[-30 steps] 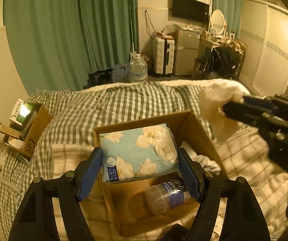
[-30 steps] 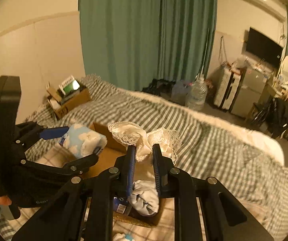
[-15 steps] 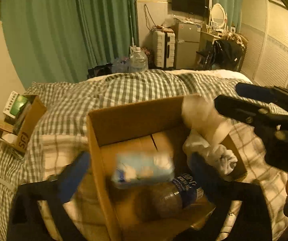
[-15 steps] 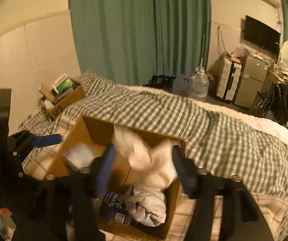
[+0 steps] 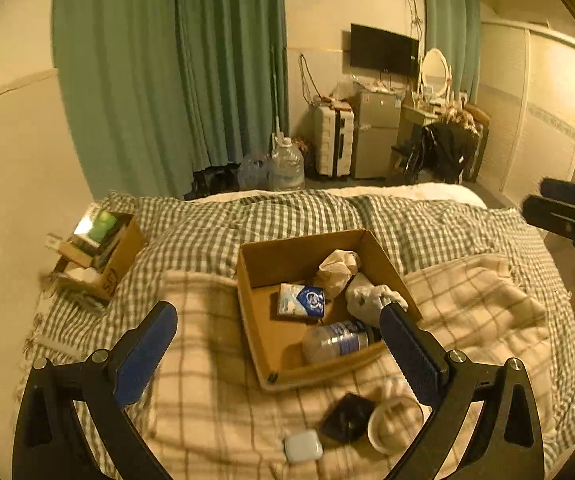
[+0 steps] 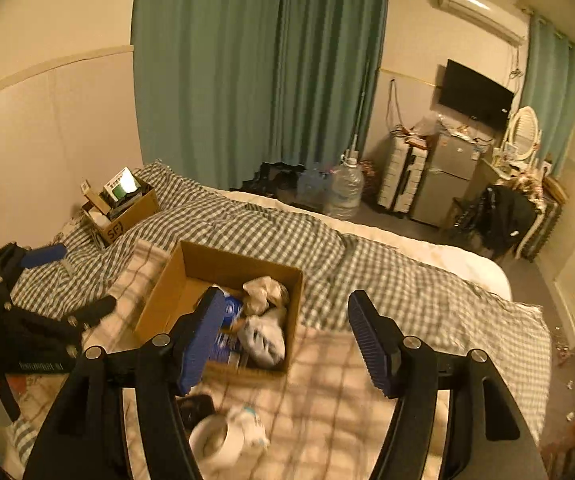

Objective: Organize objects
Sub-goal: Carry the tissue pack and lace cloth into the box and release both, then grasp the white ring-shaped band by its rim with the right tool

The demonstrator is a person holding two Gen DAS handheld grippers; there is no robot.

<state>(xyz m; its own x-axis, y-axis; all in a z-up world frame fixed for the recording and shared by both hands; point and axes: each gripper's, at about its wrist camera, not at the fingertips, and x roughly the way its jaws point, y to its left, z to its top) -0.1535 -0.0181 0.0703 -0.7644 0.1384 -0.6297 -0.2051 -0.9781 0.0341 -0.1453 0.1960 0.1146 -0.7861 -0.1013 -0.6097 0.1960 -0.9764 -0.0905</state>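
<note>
An open cardboard box sits on the bed. In it lie a blue floral tissue pack, a lace cloth, white socks and a plastic bottle. My left gripper is open and empty, held above and in front of the box. My right gripper is open and empty, above the box's right side. On the blanket in front of the box lie a black item, a tape roll and a small white case.
A second cardboard box full of items stands at the bed's far left by the wall. Checked duvet covers the far bed. Beyond are green curtains, water jugs, a suitcase and a fridge.
Both grippers opened and dropped their loads into the box: the left let go of the tissue pack, the right of the lace cloth. Both then pulled back and up.
</note>
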